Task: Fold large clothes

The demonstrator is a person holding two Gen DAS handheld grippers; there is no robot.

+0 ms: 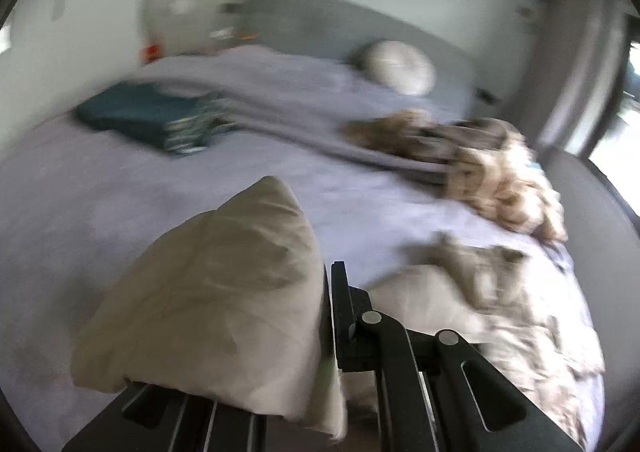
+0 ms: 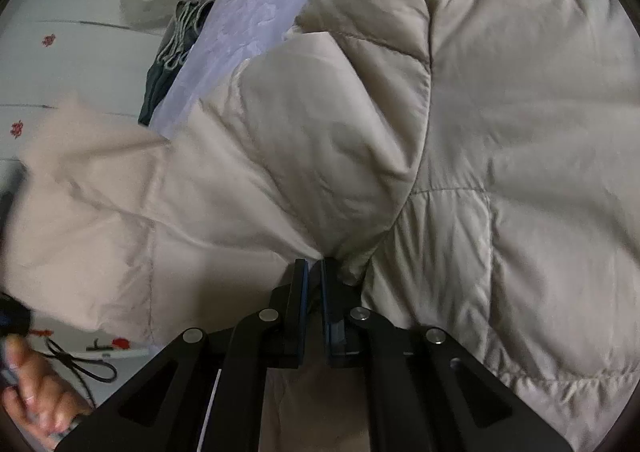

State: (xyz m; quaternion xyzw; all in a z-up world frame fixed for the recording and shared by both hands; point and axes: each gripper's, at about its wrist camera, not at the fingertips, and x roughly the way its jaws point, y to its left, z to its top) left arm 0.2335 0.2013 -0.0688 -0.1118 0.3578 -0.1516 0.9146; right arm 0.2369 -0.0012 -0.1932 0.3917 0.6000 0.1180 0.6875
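Observation:
A beige quilted puffer jacket (image 2: 500, 132) lies spread on the bed and fills the right wrist view. My right gripper (image 2: 315, 264) is shut on a pinched fold of it, with fabric bunched at the fingertips. In the left wrist view a puffy beige end of the jacket (image 1: 224, 284) is raised above the lilac sheet (image 1: 120, 204). My left gripper (image 1: 326, 272) is shut on it; only the right finger (image 1: 340, 292) shows, the other is hidden by fabric. The jacket's far left part (image 2: 80, 172) is blurred.
A folded teal garment pile (image 1: 136, 112) sits at the bed's far left, a furry tan heap (image 1: 500, 180) at the right. A round pillow (image 1: 396, 66) leans on the grey headboard. A fan (image 1: 176, 16) stands by the wall. A person's hand (image 2: 32, 392) shows lower left.

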